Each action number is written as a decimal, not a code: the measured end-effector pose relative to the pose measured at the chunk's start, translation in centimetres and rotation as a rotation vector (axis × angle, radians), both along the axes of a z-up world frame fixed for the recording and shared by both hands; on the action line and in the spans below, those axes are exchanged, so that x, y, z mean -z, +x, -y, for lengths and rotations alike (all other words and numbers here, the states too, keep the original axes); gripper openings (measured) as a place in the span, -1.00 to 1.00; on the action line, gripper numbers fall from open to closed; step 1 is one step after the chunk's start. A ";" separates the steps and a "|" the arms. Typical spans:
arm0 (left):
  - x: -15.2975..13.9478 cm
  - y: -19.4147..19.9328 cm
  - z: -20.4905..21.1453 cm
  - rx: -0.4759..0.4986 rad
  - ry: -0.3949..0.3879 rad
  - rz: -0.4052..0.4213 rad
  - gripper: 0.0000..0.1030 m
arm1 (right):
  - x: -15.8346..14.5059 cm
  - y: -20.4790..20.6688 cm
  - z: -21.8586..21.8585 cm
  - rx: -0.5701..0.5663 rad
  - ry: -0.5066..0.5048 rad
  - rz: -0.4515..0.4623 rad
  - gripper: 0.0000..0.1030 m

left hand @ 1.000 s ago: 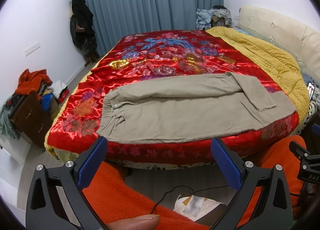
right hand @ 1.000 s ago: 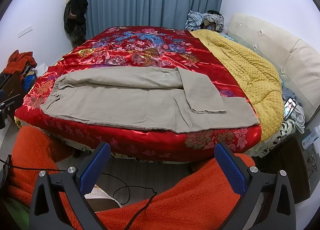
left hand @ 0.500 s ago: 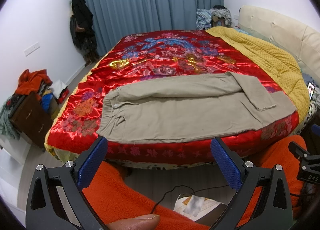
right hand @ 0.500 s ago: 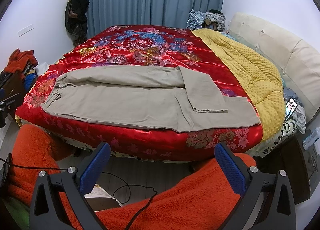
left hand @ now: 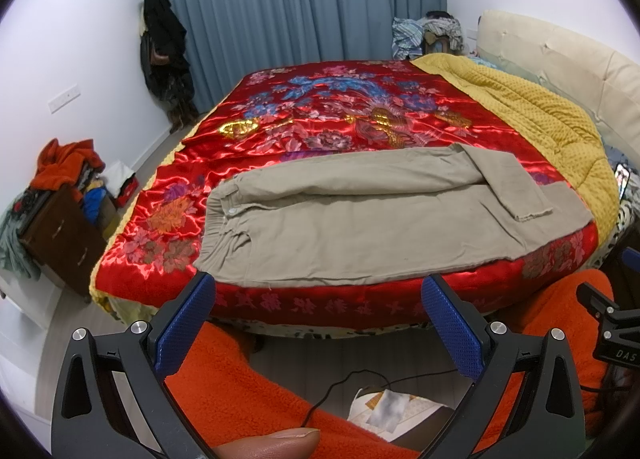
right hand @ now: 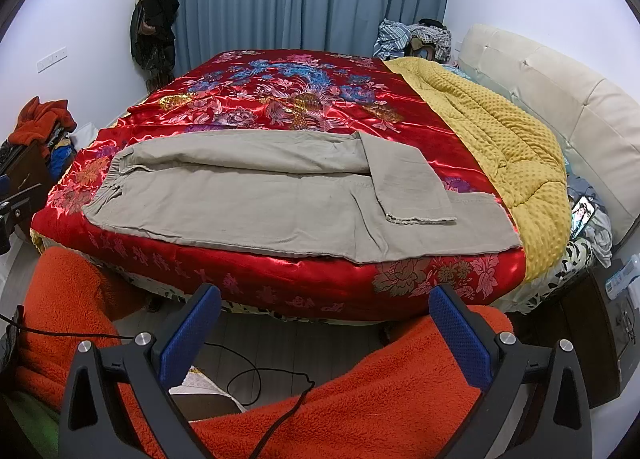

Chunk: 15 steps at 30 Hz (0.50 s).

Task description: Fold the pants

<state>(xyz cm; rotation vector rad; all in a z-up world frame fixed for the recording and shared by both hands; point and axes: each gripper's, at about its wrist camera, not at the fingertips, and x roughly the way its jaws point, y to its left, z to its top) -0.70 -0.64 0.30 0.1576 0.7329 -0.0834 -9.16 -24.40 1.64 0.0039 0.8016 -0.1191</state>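
Observation:
Beige pants [left hand: 360, 231] lie flat along the near edge of the bed, waistband to the left, legs to the right; they also show in the right wrist view [right hand: 280, 203]. The far leg's end is folded back over the near leg [right hand: 404, 187]. My left gripper [left hand: 316, 291] is open and empty, held off the bed in front of the pants' near edge. My right gripper [right hand: 324, 303] is open and empty, also in front of the bed, below the pants.
A red floral satin cover [left hand: 340, 127] tops the bed, with a yellow blanket [right hand: 500, 131] at the right by the cream headboard [right hand: 560, 99]. Orange fleece legs [right hand: 380, 387] and a cable [right hand: 260, 379] fill the foreground. A dresser with clothes [left hand: 60, 219] stands left.
The right wrist view has shifted slightly closer to the bed. The left gripper and the pants have not moved.

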 end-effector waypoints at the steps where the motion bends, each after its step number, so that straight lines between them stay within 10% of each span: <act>1: 0.0 0.0 0.0 0.000 0.000 0.000 0.99 | 0.0 0.0 0.0 0.000 0.000 -0.001 0.99; 15: 0.0 0.0 0.1 0.000 0.001 0.000 0.99 | 0.2 0.0 -0.3 -0.002 0.001 -0.003 0.99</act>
